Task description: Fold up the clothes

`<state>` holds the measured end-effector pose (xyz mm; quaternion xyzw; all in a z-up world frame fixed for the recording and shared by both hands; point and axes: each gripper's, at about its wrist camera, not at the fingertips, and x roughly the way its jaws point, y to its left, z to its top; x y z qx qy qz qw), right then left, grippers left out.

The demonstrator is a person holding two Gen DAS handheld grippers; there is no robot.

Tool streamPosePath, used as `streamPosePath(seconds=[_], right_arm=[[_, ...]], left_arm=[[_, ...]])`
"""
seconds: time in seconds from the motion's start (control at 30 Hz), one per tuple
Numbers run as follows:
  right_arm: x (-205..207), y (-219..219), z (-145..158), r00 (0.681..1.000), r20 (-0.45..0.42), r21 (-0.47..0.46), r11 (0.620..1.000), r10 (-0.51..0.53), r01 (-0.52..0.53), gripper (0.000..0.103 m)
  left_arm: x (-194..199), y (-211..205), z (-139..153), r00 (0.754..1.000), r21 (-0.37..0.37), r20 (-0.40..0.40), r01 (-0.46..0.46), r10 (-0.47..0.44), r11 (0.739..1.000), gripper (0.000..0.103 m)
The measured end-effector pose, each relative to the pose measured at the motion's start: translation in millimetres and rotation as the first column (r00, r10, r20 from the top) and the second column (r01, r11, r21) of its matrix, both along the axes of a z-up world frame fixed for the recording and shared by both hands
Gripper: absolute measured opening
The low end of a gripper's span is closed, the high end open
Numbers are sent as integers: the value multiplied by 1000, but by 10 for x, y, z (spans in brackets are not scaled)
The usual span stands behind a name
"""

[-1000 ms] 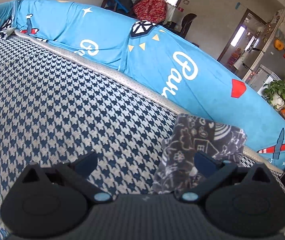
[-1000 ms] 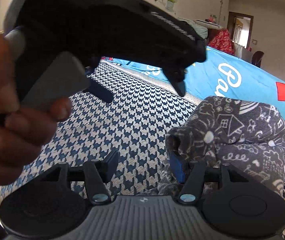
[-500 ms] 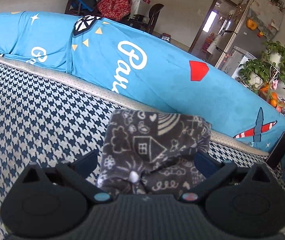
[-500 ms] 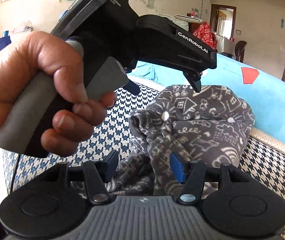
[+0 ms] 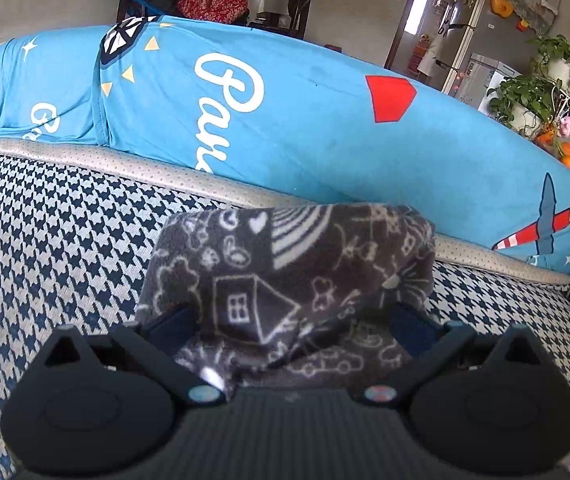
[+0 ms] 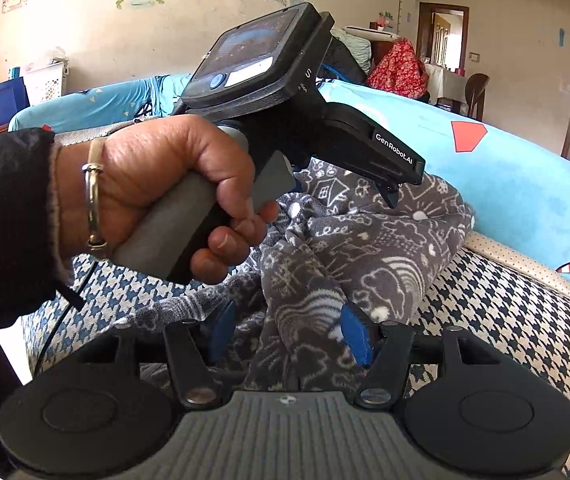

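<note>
Left wrist view. The left hand-held gripper (image 5: 289, 320) stands with its jaws spread wide, one blue pad to each side of a grey garment (image 5: 285, 276) printed with white doodles. The garment lies as a compact, bunched bundle on the houndstooth cushion (image 5: 53, 248), close to the pale piping in front of the blue sofa cover (image 5: 305, 128). The cloth fills the gap between the pads; whether either pad presses it cannot be told.

Right wrist view. The right hand-held gripper (image 6: 289, 336) is likewise spread, its blue pads lying against the near folds of the same garment (image 6: 365, 248) without pinching them. The bundle is rumpled here, with loose layers trailing toward the camera. The person's left hand (image 6: 173, 196), with a bangle at the wrist and a dark sleeve behind it, holds the other tool above the cloth, its fingertips pointing down at the top of the bundle.

Step in hand, as a judgement. Both tools are placed about a partly gathered bundle, which fits either squaring up a fold already made or seeking a fresh hold for another fold; the views do not settle which. Any further move calls for the pads to close on a definite edge, not on bunched layers, and for both hands to keep the layers aligned.
</note>
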<state>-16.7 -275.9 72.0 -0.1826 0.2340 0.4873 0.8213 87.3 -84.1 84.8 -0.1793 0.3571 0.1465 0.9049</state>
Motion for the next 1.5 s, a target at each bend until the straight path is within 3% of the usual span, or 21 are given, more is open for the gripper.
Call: streamPosePath(seconds=[0.27, 0.43, 0.5, 0.77, 0.9, 1.0, 1.17, 1.3, 1.5], right_arm=[[120, -66, 1, 998, -44, 18, 999, -34, 35, 58], [159, -44, -7, 998, -52, 21, 1000, -21, 23, 59], [167, -44, -30, 999, -40, 5, 1000, -19, 20, 59], [231, -87, -85, 998, -62, -55, 998, -31, 27, 60], [281, -228, -40, 994, -86, -28, 998, -64, 62, 60], [320, -335, -6, 991, -105, -9, 996, -88, 88, 60], [383, -513, 51, 982, -138, 22, 991, -128, 132, 63], [434, -656, 96, 974, -164, 46, 985, -158, 168, 63], [444, -1007, 98, 928, -237, 57, 949, -288, 309, 64]], left_arm=[[207, 323, -201, 992, -46, -46, -123, 121, 991, 103], [260, 623, -451, 978, -138, -102, -198, 185, 970, 103], [245, 725, -622, 974, -211, -121, -211, 189, 954, 103], [189, 624, -651, 976, -183, -111, -204, 186, 962, 103], [102, 599, -524, 975, -205, -100, -216, 199, 955, 103], [-25, 520, -351, 980, -169, -58, -196, 189, 966, 103], [-337, 293, -161, 992, -101, -16, -130, 129, 986, 103], [-615, 71, -176, 997, -65, -38, -66, 64, 996, 103], [-1130, -158, -235, 998, -53, -56, -20, 17, 998, 103]])
